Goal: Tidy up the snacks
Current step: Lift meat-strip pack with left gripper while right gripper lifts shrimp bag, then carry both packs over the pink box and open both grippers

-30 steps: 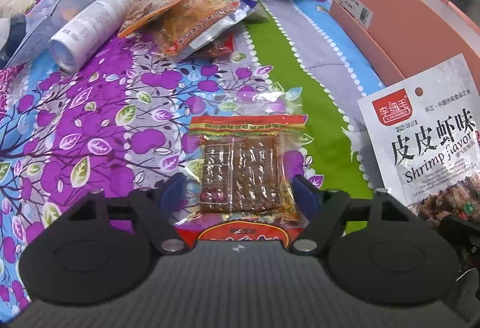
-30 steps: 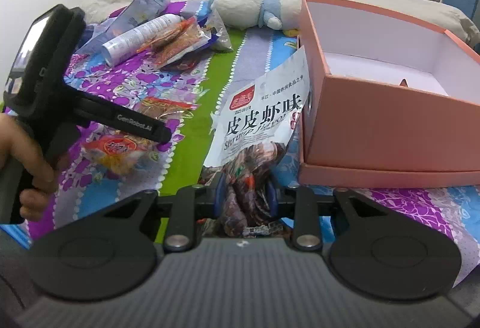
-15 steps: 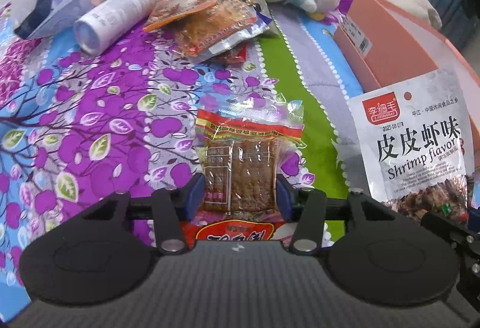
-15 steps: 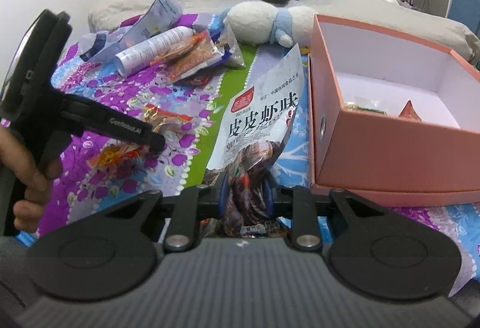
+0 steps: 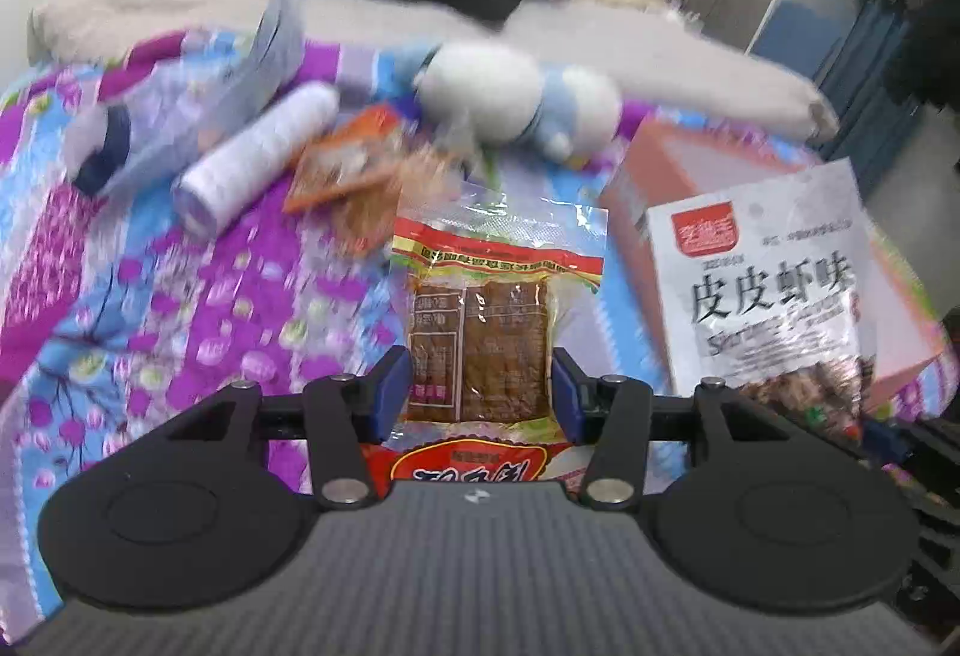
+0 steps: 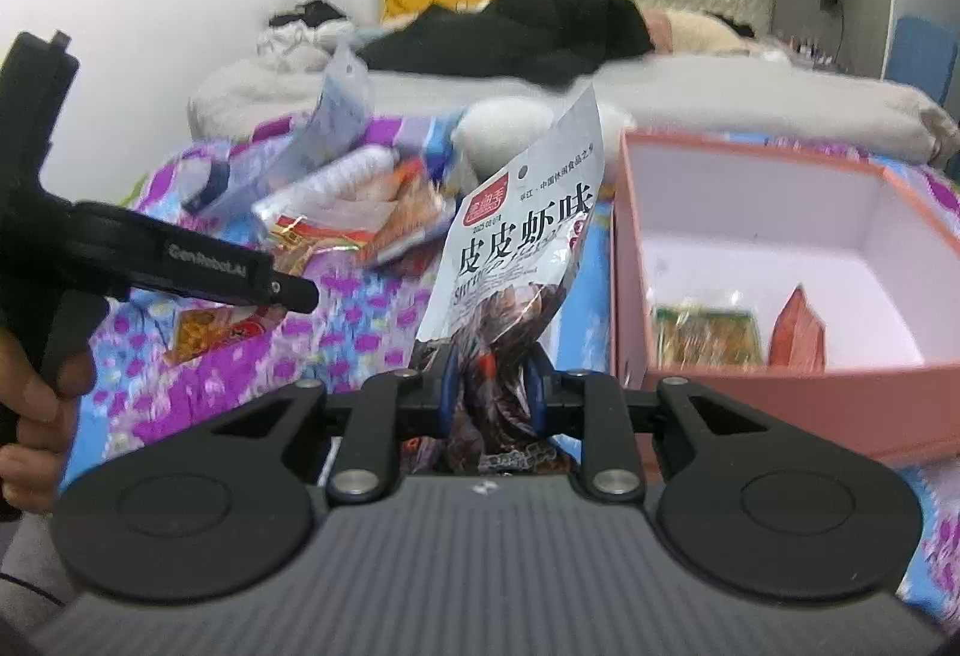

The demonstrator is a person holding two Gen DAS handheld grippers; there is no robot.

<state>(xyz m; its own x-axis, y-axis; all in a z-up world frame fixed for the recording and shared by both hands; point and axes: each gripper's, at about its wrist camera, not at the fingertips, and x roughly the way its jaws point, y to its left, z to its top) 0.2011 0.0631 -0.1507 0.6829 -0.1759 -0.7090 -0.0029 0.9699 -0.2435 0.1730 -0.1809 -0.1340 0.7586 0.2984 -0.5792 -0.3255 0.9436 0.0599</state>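
Observation:
My left gripper (image 5: 480, 389) is shut on a clear packet of brown tofu snack (image 5: 480, 332) with a red and yellow top band, held above the bedspread. My right gripper (image 6: 489, 395) is shut on the lower end of a white shrimp-flavour bag (image 6: 522, 248), which stands upright; the same bag (image 5: 774, 284) shows at the right of the left wrist view. The pink box (image 6: 786, 392) lies open to the right, with two small packets (image 6: 705, 335) inside. More snack packets (image 5: 354, 170) lie in a heap further back on the bed.
A white cylinder (image 5: 258, 164), a grey pouch (image 5: 264, 62) and a white-and-blue plush toy (image 5: 522, 101) lie on the purple floral bedspread (image 5: 180, 308). Black clothing (image 6: 510, 32) is piled by the headboard. A hand (image 6: 36, 416) holds the left gripper's handle.
The left jaws closed on the tofu packet and lifted it off the bedspread. The right gripper rose with the shrimp bag, so more of the box's inside shows.

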